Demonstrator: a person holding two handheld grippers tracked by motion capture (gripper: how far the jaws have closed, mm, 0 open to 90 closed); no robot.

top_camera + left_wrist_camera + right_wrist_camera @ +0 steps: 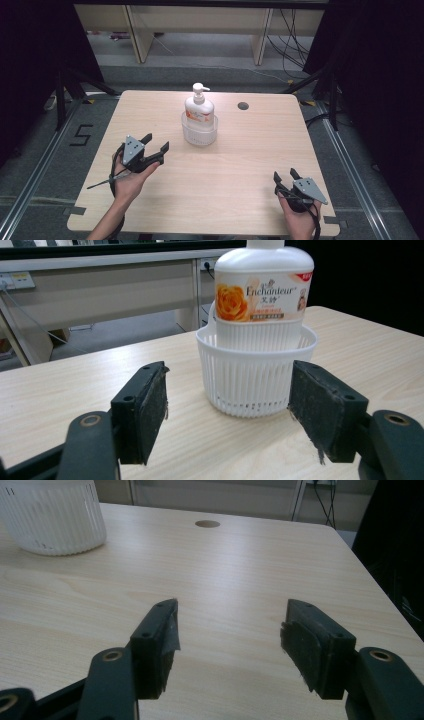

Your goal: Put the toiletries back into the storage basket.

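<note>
A white pump bottle (199,106) with an orange rose label (262,292) stands upright inside a small white slatted basket (199,133) (257,374) at the middle of the wooden table (235,165). My left gripper (155,142) (227,405) is open at the table's left, a short way from the basket, its jaws pointing at it with nothing between them. My right gripper (284,175) (229,630) is open near the front right corner, its jaws empty above bare wood. The basket's side (52,517) sits far left in the right gripper view.
A round cable hole (243,105) (207,524) lies in the table's back right part. Beyond the far edge stand desk legs (138,35) and loose cables (292,40) on the floor. Dark stands flank both sides of the table.
</note>
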